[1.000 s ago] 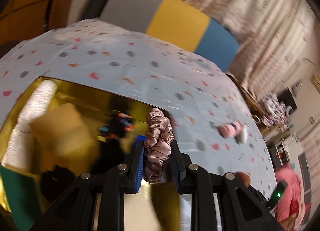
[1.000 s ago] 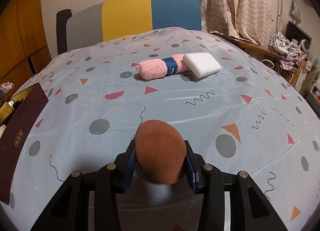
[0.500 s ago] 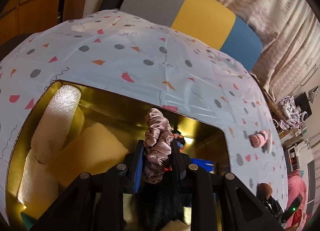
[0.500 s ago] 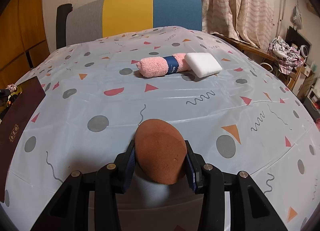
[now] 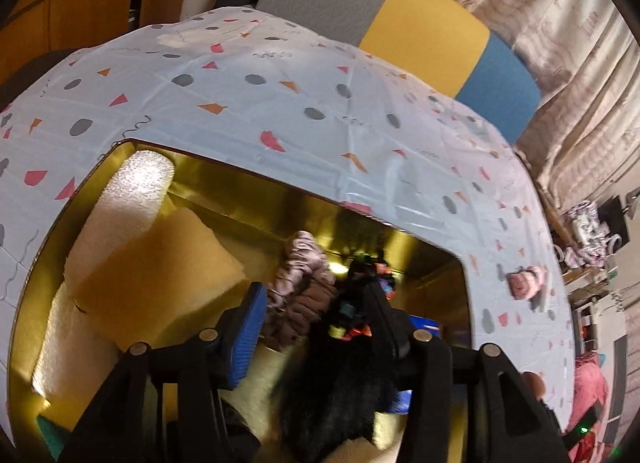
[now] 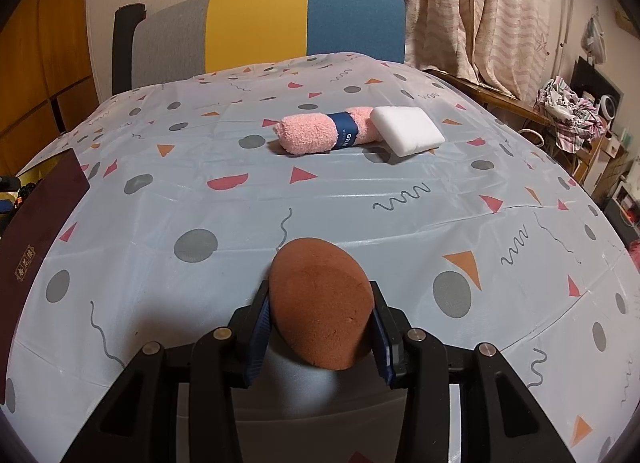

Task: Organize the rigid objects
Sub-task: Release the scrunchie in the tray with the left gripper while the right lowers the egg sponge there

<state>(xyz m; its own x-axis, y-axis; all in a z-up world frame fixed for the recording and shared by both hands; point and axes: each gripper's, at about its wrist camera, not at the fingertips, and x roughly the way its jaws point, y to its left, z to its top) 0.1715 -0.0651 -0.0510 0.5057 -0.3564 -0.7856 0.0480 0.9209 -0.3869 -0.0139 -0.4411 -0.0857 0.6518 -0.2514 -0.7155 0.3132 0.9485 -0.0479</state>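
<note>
Patterned tablecloth (image 6: 360, 199) underlies right gripper (image 6: 322, 315) clamping brown sponge (image 6: 320, 307); left gripper (image 5: 316, 307) spread over gold box (image 5: 436, 283).

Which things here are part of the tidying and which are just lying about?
In play: scrunchie, gold box, brown sponge, pink towel roll, white sponge.
Lying about: chair, curtains, laundry pile.

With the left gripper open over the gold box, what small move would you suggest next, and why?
Probably lift the left gripper straight up out of the gold box: its jaws stand apart and the pink scrunchie looks released inside, while the right gripper holds the brown sponge.
</note>
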